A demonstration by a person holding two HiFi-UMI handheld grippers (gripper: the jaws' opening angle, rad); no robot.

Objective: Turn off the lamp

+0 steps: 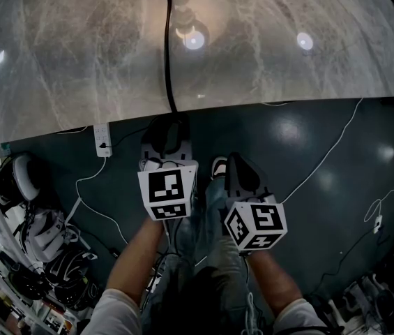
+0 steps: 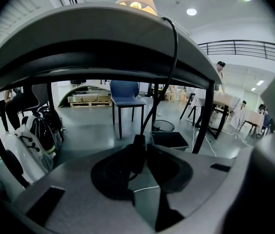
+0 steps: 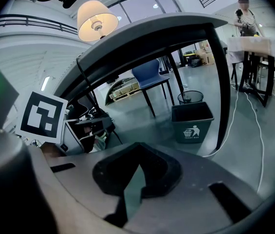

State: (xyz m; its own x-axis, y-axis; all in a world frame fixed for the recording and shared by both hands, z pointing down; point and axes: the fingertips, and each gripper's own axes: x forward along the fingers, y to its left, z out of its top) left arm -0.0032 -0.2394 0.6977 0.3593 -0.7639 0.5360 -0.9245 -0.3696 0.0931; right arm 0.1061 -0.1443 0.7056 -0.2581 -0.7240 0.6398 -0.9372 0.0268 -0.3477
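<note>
Lamp base hidden by grey tabletop (image 2: 79, 38); one lit cream lampshade (image 2: 136, 1), 12 o'clock. Left tongs (image 2: 141, 150) pinch one black cord switch (image 2: 137, 157); right tongs (image 3: 139, 147) closed, empty.

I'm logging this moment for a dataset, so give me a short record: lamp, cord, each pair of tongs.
lamp: lit, above the table
cord: black, hangs down over the table edge
left tongs: shut on the switch on the cord
right tongs: shut, empty, beside the left tongs
task: not yet done
</note>
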